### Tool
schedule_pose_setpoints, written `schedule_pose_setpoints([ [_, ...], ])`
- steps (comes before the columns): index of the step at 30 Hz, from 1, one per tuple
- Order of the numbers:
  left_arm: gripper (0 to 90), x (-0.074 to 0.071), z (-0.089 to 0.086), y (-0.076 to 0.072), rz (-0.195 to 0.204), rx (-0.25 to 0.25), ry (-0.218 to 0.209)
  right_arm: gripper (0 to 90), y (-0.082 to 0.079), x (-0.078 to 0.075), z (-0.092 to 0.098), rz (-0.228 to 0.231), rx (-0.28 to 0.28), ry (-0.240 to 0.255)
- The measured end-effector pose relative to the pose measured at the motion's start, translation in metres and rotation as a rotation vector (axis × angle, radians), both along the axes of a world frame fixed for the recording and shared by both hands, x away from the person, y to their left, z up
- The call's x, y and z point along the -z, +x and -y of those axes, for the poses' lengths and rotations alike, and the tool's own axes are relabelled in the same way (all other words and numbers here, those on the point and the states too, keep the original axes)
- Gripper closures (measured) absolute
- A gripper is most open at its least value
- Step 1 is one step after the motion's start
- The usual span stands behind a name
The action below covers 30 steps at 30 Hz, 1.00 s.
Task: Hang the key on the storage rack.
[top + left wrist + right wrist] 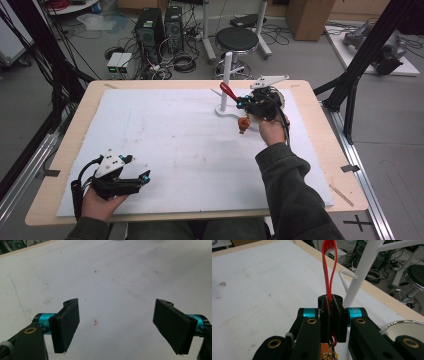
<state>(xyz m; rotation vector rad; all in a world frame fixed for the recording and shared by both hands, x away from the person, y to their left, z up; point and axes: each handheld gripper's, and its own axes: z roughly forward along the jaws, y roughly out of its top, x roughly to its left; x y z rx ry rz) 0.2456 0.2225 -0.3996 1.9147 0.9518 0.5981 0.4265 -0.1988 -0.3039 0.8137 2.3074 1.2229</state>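
Left gripper (142,178): low at the near left, jaws wide apart, nothing between them.
Left hand (100,202): wrapped around the gripper body from below.
Right gripper (331,315): at the far right, jaws clamped together.
Right forearm (290,185): dark sleeve, stretched forward.

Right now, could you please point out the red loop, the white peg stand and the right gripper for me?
red loop (329,270), right gripper view, on the strap's left side above the shut jaws.
white peg stand (227,75), high view, on the upright post.
right gripper (331,312), right gripper view, midway between its fingertips, clamped on the loop.
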Motion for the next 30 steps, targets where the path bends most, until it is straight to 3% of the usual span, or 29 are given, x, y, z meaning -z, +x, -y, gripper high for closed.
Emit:
schedule_pose_setpoints([
  [30,21.7,0.0,0.0,0.0,0.001,0.005,0.0,85.5,0.025,0.016,-0.009,-0.069,0.069,-0.062],
])
